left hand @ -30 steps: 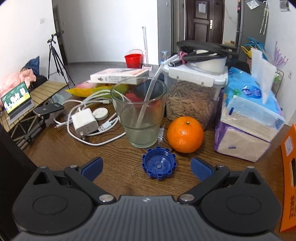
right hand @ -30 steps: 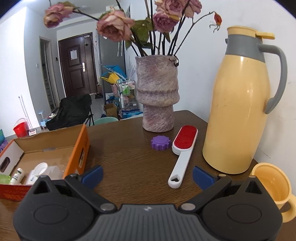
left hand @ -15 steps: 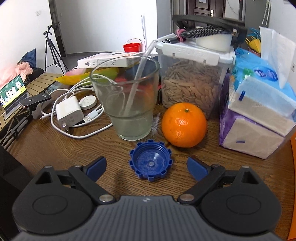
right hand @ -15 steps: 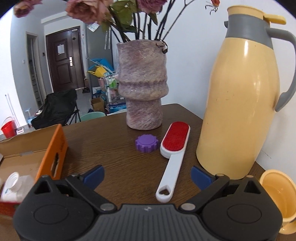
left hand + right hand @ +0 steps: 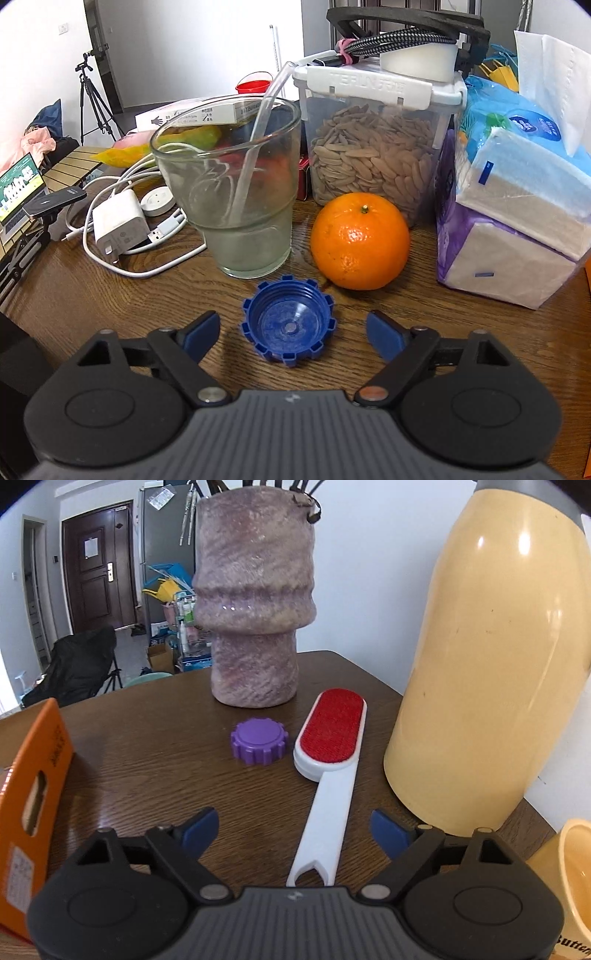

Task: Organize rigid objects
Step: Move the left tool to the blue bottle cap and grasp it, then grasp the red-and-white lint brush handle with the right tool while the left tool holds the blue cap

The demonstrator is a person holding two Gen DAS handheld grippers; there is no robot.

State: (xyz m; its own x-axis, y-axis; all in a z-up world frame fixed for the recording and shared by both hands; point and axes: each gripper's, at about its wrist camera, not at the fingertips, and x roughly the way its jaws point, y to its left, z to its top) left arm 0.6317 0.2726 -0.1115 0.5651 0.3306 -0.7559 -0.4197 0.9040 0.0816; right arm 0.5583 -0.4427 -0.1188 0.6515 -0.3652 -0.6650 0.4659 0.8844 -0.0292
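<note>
Both grippers closing, nothing gripped yet: left gripper point(image 5: 291, 330) straddles the blue cap point(image 5: 289, 326), right gripper point(image 5: 295, 829) the brush point(image 5: 327, 771); next, pinch and lift.

**Cut off, covered or unreadable**

The flask point(image 5: 491, 657) loses its lid and handle to the right wrist view's top and right edges; the vase point(image 5: 255, 602) is cropped at its mouth, the stems barely showing; the brush point(image 5: 328, 775) handle's end slips under the gripper body; the orange box point(image 5: 33, 797) runs off the left edge; the cup point(image 5: 569, 878) is half out of frame; the laptop point(image 5: 18, 188) screen is too small to read.
</note>
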